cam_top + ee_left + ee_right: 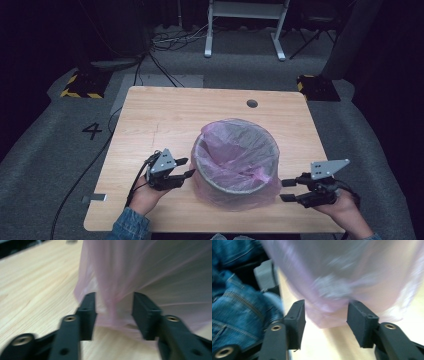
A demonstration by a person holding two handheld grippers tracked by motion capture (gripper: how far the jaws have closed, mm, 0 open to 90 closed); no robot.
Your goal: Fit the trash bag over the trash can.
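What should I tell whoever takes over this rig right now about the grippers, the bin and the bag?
Left gripper: jaws open, at the left side of the round grey metal waste bin, gripping nothing; in the left gripper view a fold of the bag hangs between the jaws.
Right gripper: jaws open, just right of the bin, apart from it.
Thin pink plastic bag: lines the bin, folded over the rim and draped down the outside.
Bin stands on the light wooden table.
Done: bag appears fitted.
Left: probably tidying the skirt; judge for yourself.
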